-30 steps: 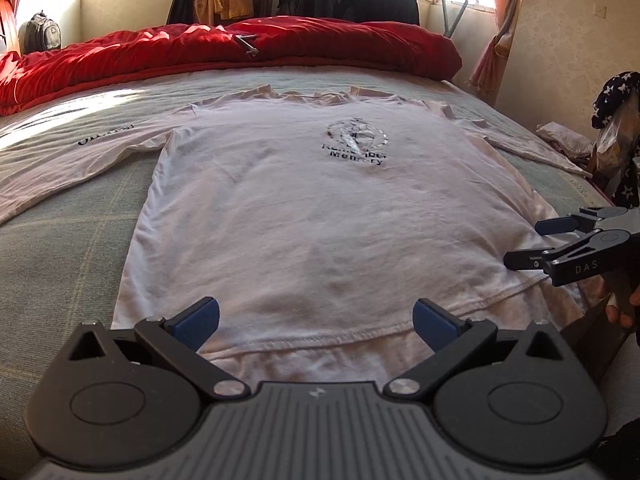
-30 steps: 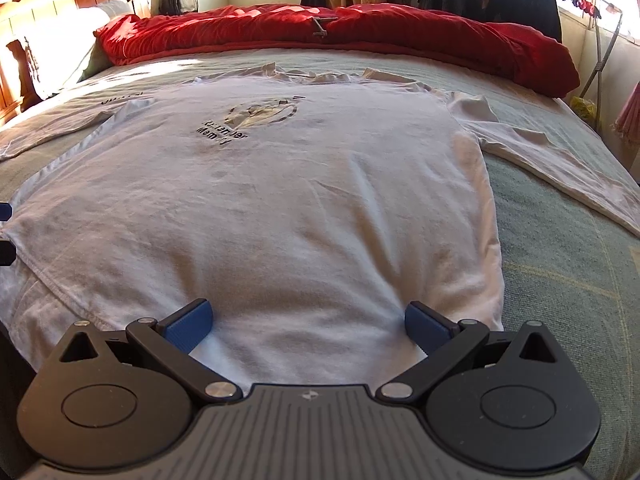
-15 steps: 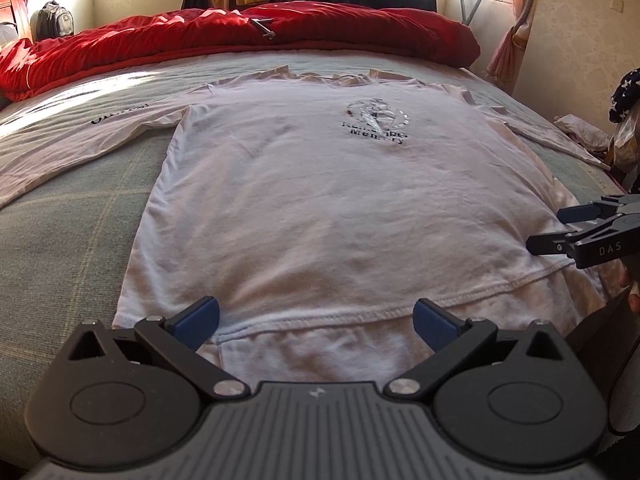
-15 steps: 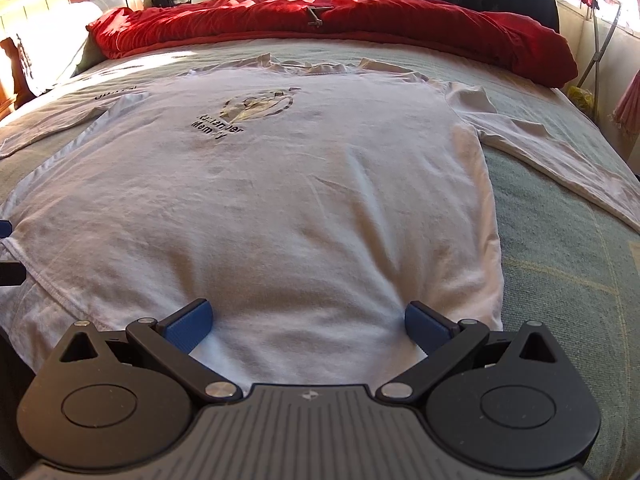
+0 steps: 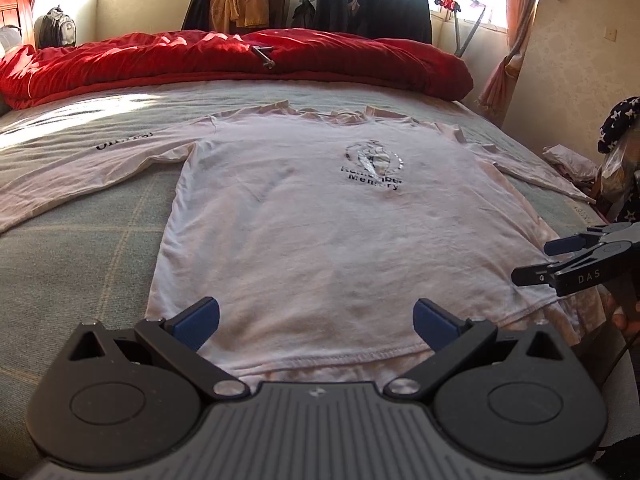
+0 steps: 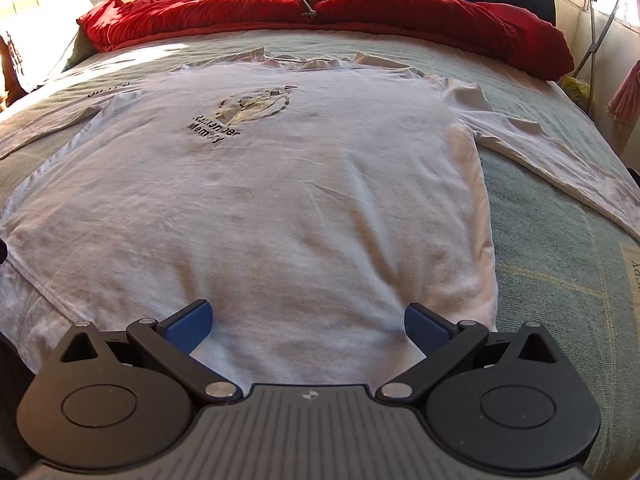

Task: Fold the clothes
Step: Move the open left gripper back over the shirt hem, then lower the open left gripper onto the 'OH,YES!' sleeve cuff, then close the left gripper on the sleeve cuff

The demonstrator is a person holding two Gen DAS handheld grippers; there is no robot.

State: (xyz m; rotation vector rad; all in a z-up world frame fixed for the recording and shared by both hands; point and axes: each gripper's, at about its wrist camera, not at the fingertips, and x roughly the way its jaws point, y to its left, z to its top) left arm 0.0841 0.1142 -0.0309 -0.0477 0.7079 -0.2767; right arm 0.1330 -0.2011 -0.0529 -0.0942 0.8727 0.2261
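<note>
Left gripper (image 5: 316, 318) and right gripper (image 6: 307, 322) both gape wide, holding nothing, above the hem of the white long-sleeved shirt (image 5: 320, 232) spread flat on the bed (image 5: 80, 248).

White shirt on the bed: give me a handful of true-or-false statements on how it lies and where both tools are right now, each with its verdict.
1. The white shirt lies spread flat, print side up, both long sleeves stretched out to the sides. True.
2. The left tool is shut on the hem. False: its jaws are wide apart and hold nothing.
3. The right tool is open over the lower part of the shirt. True.
4. The red duvet covers the shirt's collar. False: it is bunched beyond the collar, with bare bed cover between them.
5. The shirt is already folded in half. False: no fold has been made yet.
</note>
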